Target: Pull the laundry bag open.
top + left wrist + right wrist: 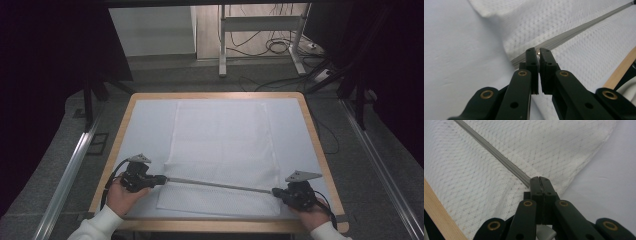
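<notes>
The towel (pixel 222 145) is white cloth with an open, waffle-like weave, matt and slightly rough, finished with a stitched hem along its edges. Its lifted near edge, stretched taut, looks grey and finely layered. Under it the table cover (pixel 145 130) is a smooth, matt, pale sheet without visible weave. The table (pixel 215 95) shows a rim of light wood, smooth and softly satin. The left gripper (pixel 538 52) and the right gripper (pixel 540 179) have jaws of black plastic, matt with a faint sheen, set with brassy metal rivets. Each carries a grey, dull three-cornered plate. The floor (pixel 175 80) looks like grey, rough carpet.
</notes>
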A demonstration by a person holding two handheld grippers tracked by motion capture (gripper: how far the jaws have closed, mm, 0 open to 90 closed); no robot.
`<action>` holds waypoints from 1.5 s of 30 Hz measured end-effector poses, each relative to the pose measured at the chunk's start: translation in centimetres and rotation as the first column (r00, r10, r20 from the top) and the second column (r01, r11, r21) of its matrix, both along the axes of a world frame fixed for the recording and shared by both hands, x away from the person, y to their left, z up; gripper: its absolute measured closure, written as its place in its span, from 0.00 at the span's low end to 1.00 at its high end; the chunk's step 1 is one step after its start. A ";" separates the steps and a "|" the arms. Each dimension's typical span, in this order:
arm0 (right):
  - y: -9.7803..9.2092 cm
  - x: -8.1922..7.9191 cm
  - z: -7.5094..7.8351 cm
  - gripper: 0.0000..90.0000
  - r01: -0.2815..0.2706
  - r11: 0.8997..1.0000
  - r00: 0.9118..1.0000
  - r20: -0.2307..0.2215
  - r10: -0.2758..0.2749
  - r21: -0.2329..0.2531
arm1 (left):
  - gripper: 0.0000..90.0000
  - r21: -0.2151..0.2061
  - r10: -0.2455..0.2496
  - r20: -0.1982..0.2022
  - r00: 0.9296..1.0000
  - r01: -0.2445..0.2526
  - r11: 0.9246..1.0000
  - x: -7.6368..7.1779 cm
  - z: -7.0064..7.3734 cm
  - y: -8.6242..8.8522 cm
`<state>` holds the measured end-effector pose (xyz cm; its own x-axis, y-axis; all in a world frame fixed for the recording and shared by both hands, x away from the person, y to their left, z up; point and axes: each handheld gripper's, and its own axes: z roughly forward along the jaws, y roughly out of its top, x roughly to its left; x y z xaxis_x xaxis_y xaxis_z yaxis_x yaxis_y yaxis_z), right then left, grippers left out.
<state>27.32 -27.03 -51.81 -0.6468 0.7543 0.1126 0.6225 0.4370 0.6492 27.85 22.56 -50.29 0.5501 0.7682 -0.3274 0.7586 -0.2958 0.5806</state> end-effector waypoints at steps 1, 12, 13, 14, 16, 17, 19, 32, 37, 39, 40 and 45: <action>0.0 0.0 0.0 1.00 0.000 1.000 1.000 -0.001 0.000 0.001 | 0.97 0.003 0.007 0.001 1.000 -0.007 1.000 0.0 -0.1 0.2; 0.0 0.0 0.0 1.00 0.001 1.000 1.000 -0.001 -0.001 0.003 | 0.97 0.033 0.013 -0.004 1.000 -0.013 0.999 -0.3 -0.6 0.7; 0.0 0.0 0.0 1.00 0.000 1.000 1.000 -0.001 0.000 0.002 | 0.97 0.040 0.017 -0.004 1.000 -0.017 0.999 -0.3 -0.8 0.8; 0.0 0.0 0.0 1.00 -0.002 1.000 1.000 -0.003 0.002 0.000 | 0.97 0.029 0.019 -0.012 1.000 -0.018 0.999 -0.3 -0.9 0.9; 0.0 0.0 0.0 1.00 0.001 1.000 1.000 -0.001 -0.001 0.004 | 0.97 0.012 0.024 -0.021 0.999 -0.024 1.000 -0.4 -1.2 1.1; 0.0 0.0 0.0 1.00 0.001 1.000 1.000 0.000 -0.001 0.004 | 0.97 0.016 0.022 -0.019 1.000 -0.022 1.000 -0.4 -1.2 1.1; -0.1 0.0 0.0 1.00 -0.001 1.000 1.000 -0.002 0.001 0.006 | 0.97 0.025 0.021 -0.014 1.000 -0.020 0.999 -0.5 -1.3 1.0; -0.1 0.1 0.0 1.00 -0.005 1.000 1.000 -0.001 0.005 0.007 | 0.97 0.021 0.023 0.004 1.000 -0.023 1.000 -0.5 -1.5 0.8; -0.2 0.0 0.0 1.00 -0.012 1.000 1.000 0.006 0.012 0.012 | 0.97 0.006 0.003 0.026 1.000 -0.003 1.000 -0.7 -1.7 0.7; -0.2 0.0 0.0 0.99 -0.012 1.000 1.000 0.007 0.012 0.015 | 0.97 0.000 -0.008 0.044 0.999 0.008 1.000 -0.9 -1.7 0.6; -0.2 0.0 0.0 0.99 -0.013 1.000 1.000 0.008 0.012 0.016 | 0.96 -0.005 -0.011 0.052 0.999 0.012 1.000 -1.0 -1.7 0.5; -0.3 -0.2 0.3 0.83 -0.034 0.998 0.999 0.019 0.033 0.060 | 0.69 -0.023 -0.019 0.105 0.994 0.021 1.000 -1.5 -1.5 0.1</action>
<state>27.15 -27.35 -51.48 -0.6740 0.7243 0.1452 0.5960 0.4170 0.6862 26.31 22.70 -51.77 0.5973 0.7496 -0.2852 0.6875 -0.2954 0.6634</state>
